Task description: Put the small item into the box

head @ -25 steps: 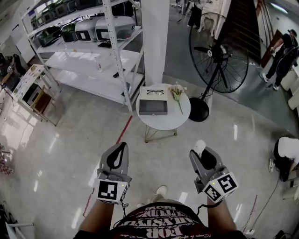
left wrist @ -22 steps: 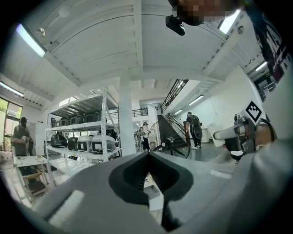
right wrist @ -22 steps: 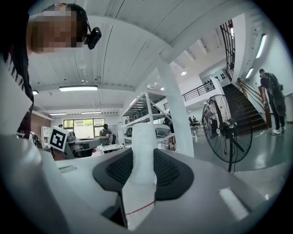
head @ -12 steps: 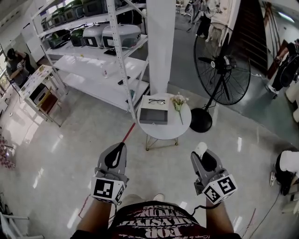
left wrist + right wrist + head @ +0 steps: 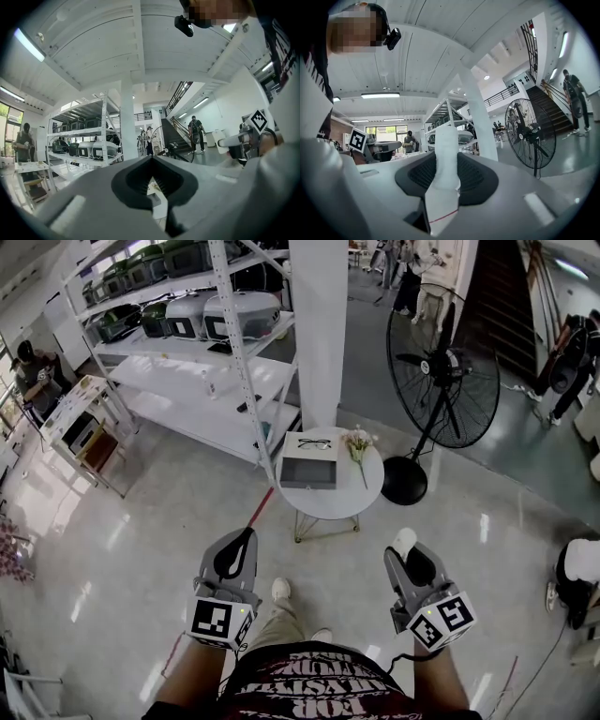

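A small white item (image 5: 402,540) stands upright between the jaws of my right gripper (image 5: 406,547), which is shut on it; in the right gripper view the item (image 5: 446,145) fills the gap of that gripper (image 5: 446,174). My left gripper (image 5: 247,534) is shut with nothing in it, and its tips meet in the left gripper view (image 5: 152,162). Ahead, past both grippers, stands a round white table (image 5: 361,493). On it lies a grey box (image 5: 308,472), with a pair of glasses (image 5: 315,442) behind it and a flower sprig (image 5: 356,442) beside it.
A white pillar (image 5: 319,324) and a metal shelving rack (image 5: 187,343) stand behind the table. A black pedestal fan (image 5: 441,362) stands to its right. A red floor line (image 5: 255,510) runs toward the table. People stand at the right and left edges. My shoe (image 5: 280,591) shows between the grippers.
The person has stepped toward the table, and a shoe now shows forward between the grippers. Both grippers keep their pose, and the right still holds the white item.
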Tool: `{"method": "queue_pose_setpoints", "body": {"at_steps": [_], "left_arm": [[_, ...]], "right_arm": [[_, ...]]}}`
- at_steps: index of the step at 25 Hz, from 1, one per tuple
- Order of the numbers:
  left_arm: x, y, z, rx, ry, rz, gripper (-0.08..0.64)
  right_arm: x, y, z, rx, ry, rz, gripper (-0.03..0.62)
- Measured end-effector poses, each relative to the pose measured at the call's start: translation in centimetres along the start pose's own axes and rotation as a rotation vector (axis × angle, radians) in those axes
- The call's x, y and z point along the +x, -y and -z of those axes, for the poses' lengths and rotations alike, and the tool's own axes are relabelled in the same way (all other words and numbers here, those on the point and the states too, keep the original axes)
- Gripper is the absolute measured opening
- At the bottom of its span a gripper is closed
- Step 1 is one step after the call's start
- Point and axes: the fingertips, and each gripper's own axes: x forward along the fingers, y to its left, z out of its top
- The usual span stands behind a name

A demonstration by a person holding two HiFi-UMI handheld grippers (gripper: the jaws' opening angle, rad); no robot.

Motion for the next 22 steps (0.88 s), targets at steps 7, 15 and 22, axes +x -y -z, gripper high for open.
{"method": "queue_pose_setpoints", "body": {"at_steps": [7,15,22], "left_arm": [[0.0,0.3,0.5,-0.001,-0.001,0.024,0.0],[0.5,0.3,1.3,-0.009,-0.014,0.052,0.0],[1.5,-0.9,2.5,-0.028,-0.022,0.05,0.0]], "right_arm": [[-0.7,-0.5,1.0,0.003,-0.012,0.019,0.155],[-0.1,-1.0,1.6,0.003,-0.038,0.025,0.155],[1.9,-0.8,2.2,0.001,-0.062,0.019,0.155]]}}
